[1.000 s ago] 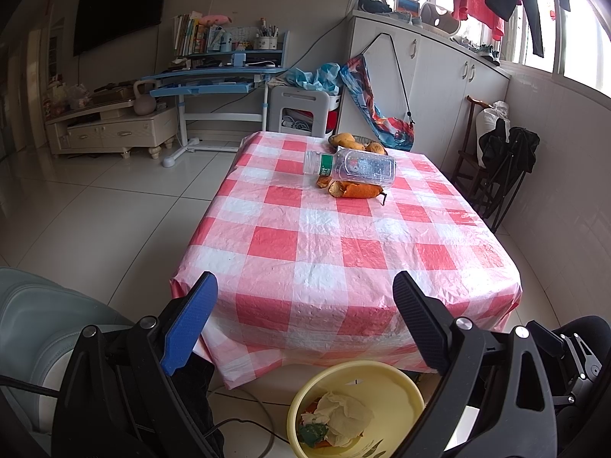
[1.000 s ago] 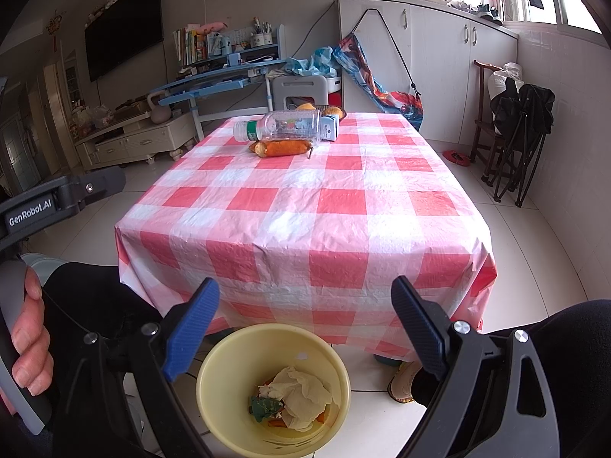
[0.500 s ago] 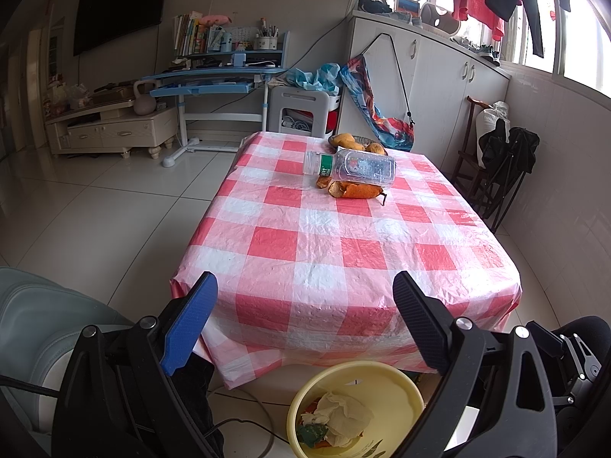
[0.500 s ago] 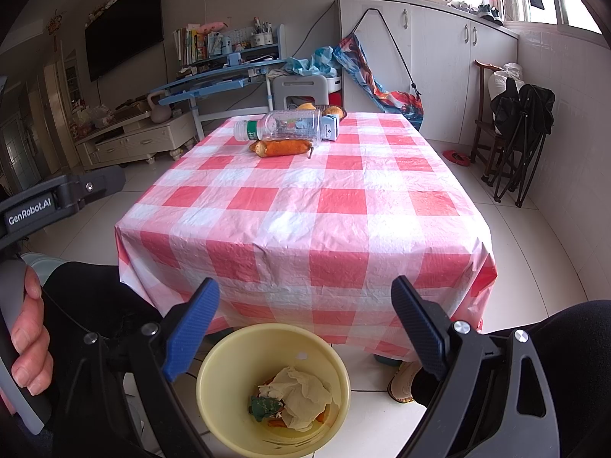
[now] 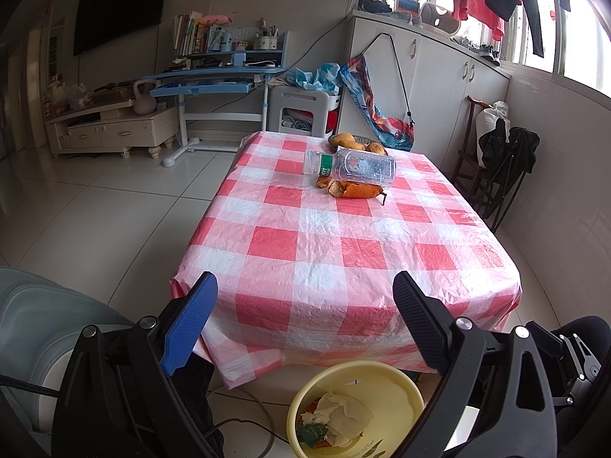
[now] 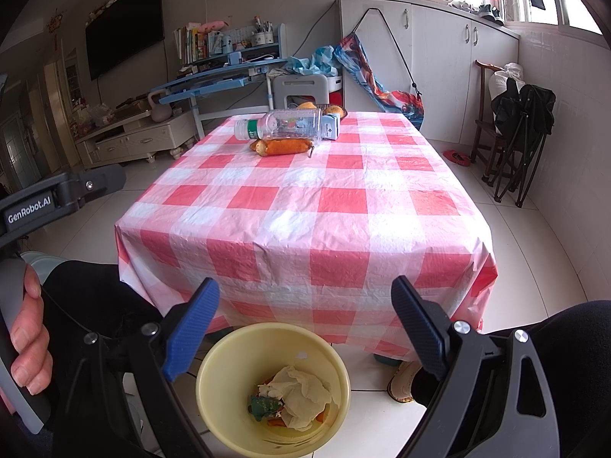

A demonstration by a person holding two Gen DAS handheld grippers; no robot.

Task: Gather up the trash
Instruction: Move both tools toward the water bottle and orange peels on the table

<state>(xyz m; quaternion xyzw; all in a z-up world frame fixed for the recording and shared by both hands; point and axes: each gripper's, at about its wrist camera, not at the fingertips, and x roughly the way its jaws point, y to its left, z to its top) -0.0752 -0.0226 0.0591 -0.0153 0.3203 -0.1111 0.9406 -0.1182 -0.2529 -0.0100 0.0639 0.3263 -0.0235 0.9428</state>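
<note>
left wrist view: the left gripper (image 5: 305,320) hangs empty with jaws wide apart; reach far across the checked tablecloth (image 5: 343,252) toward 12 o'clock, where the plastic bottle (image 5: 349,167) lies on its side touching the orange peel (image 5: 353,190).

right wrist view: the right gripper (image 6: 305,324) is likewise spread and empty, just above the yellow bin (image 6: 273,389) at 6 o'clock; bottle and peel lie well away at 12 o'clock.

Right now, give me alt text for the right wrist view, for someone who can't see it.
An open two-finger gripper hangs over a yellow plastic bin of crumpled tissue, on the floor before a table under a red-and-white checked tablecloth. At the table's far end, a clear plastic bottle lies on its side by orange peel.
</note>
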